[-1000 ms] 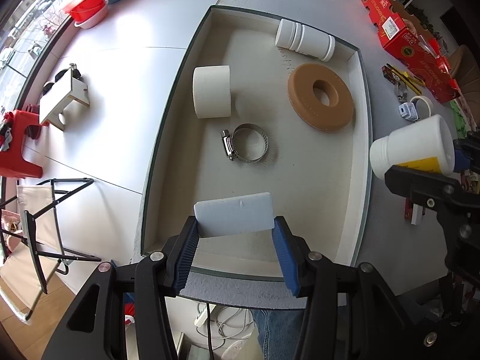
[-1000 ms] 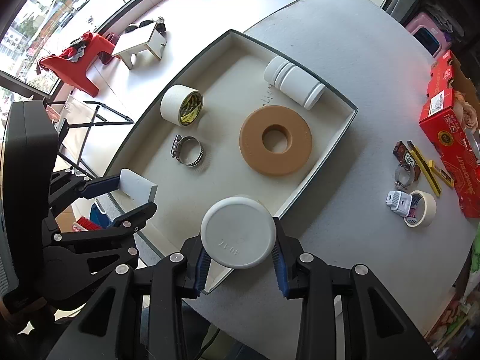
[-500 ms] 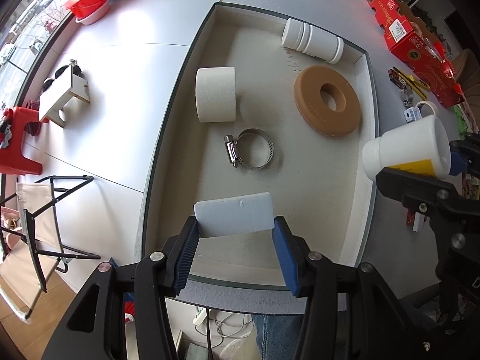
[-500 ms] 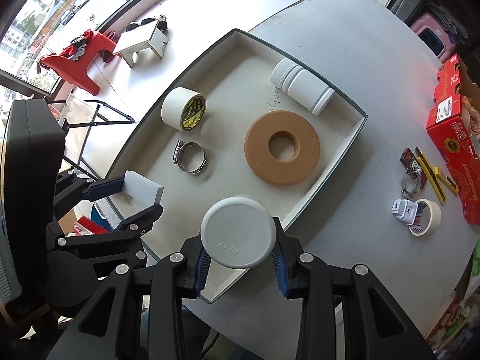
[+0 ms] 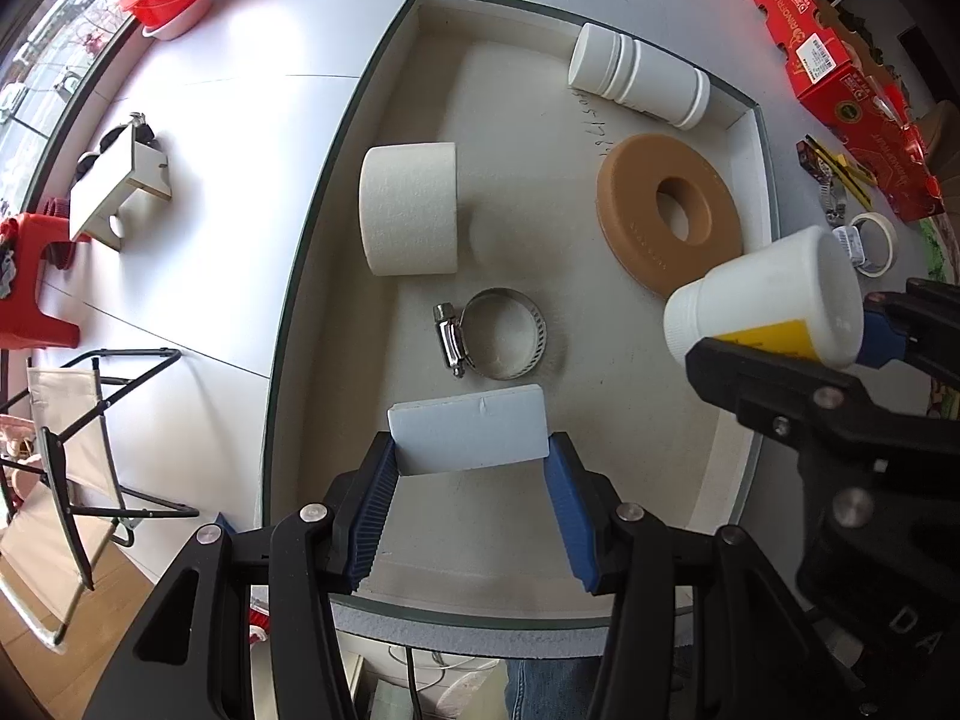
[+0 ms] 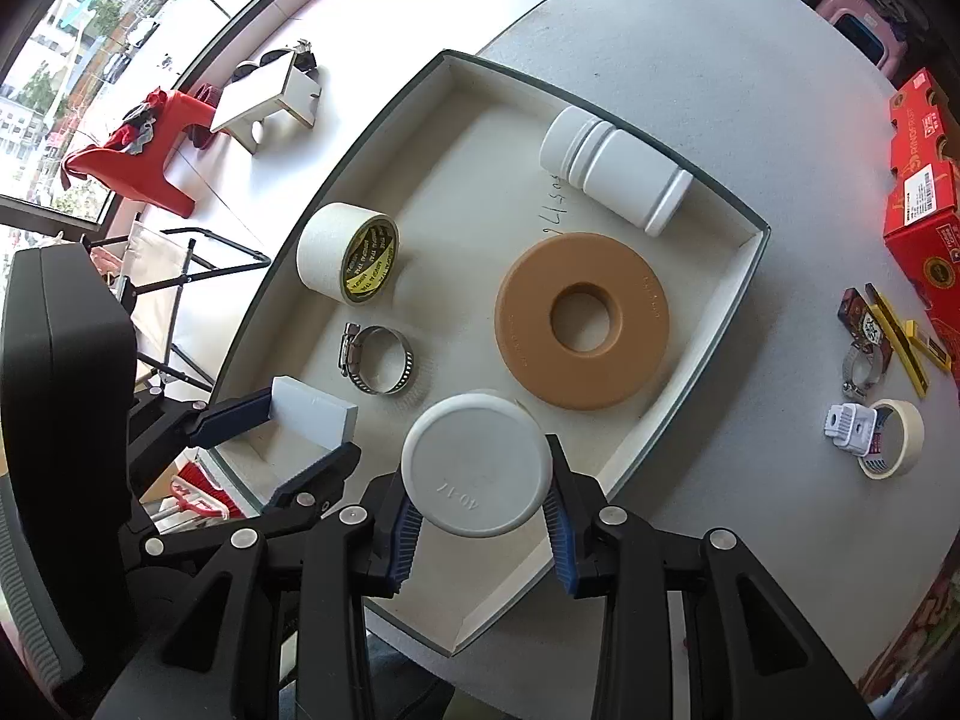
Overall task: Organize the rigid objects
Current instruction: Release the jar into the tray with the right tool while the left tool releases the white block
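Above the tray (image 5: 336, 192): left gripper (image 5: 471, 468) clamping block (image 5: 468, 435); right gripper (image 6: 480, 501) apparently gripping bottle (image 6: 477, 471).

I'm working in what looks like a lived-in room of a home or small studio, not a lab. A round grey table (image 6: 690, 90) carries a shallow tray (image 6: 729, 294). Beyond the table lies pale tiled floor with a red stool (image 6: 129, 159), a small white stool (image 6: 258, 99) and a folding chair (image 5: 66, 462). Past the stools, a large window (image 6: 78, 18) shows streets and trees outside.
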`<state>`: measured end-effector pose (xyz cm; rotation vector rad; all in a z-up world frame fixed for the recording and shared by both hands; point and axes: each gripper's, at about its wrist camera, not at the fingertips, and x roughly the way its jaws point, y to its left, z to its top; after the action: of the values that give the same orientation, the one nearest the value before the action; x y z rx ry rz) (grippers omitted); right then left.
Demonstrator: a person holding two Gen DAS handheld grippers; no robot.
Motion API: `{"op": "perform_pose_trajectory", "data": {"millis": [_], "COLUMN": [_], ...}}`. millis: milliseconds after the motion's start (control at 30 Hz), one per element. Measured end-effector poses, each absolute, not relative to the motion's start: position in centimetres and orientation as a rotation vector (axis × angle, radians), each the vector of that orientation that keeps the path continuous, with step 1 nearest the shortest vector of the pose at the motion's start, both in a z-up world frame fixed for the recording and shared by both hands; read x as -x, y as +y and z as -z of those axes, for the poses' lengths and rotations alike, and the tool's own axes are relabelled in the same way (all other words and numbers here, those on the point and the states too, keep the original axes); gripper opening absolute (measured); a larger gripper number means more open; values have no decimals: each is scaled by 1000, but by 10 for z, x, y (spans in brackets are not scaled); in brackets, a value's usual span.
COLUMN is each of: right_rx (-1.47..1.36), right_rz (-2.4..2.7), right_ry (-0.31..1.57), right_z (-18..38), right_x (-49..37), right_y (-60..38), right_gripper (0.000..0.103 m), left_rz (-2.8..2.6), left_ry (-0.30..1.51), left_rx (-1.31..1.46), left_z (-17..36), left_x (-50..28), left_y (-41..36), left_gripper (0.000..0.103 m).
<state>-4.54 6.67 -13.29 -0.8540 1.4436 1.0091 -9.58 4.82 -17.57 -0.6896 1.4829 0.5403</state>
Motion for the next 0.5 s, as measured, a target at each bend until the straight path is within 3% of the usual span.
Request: {"op": "perform_pose_trajectory", "data": {"millis": [67,100,133,167,233,400,500], "right_rx": [869,872,869,871,865,810,770], "right_rz": [-1004,-1004,-1004,-991,-973,-916,-883], "right_ry": [1429,1430,1433,1425,1408,1429,1438], "right_z": [135,136,136,135,132,125,120], "right_x": [47,47,47,46,42,26,17], "right_y": [70,71,72,72,71,59,43], "right_gripper": [38,39,52,58,83,86,86], "left_rz": [-555,-558,-567,-586,-614,-620,-610], "left_ry": [1490,1500,1508,1508,1499,1454,1446], "left_rx": [685,688,693,705,724,739,727], "left_z": [177,179,180,181,182,176,171], "left_x": [93,92,92,93,96,97,92], "left_y": [49,49,50,51,54,53,49], "left_gripper": [57,66,71,81,82,103,103]}}
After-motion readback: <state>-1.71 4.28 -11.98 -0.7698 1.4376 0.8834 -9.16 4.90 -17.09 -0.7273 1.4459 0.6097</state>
